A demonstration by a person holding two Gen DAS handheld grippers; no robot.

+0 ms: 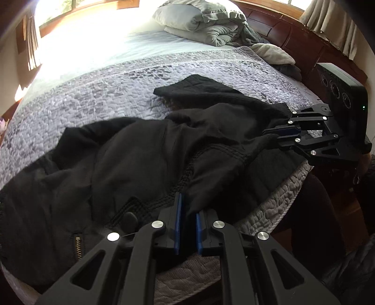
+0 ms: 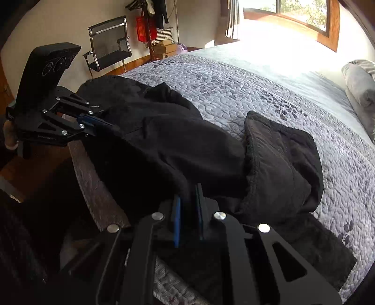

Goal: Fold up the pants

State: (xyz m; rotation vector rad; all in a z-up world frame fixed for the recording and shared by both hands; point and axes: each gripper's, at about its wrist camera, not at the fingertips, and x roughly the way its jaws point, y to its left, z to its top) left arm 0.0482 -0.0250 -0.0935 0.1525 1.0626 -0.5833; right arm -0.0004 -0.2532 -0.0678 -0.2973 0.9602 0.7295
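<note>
Black pants [image 1: 131,162] lie crumpled on the near side of the bed, on a grey pebble-patterned quilt [image 1: 117,93]. A zipper shows at the lower left in the left wrist view. My left gripper [image 1: 187,206] is shut on a fold of the pants at the bed's near edge. My right gripper [image 1: 269,132] shows at the right, shut on another part of the pants. In the right wrist view the right gripper [image 2: 188,199] pinches black cloth of the pants [image 2: 178,145], and the left gripper [image 2: 112,126] grips them at the left.
Folded grey blankets and a pillow [image 1: 206,21] lie at the head of the bed by a wooden headboard [image 1: 295,40]. A mesh chair [image 2: 110,49], boxes and a coat stand are beyond the foot. Sunlit windows stand on the far side.
</note>
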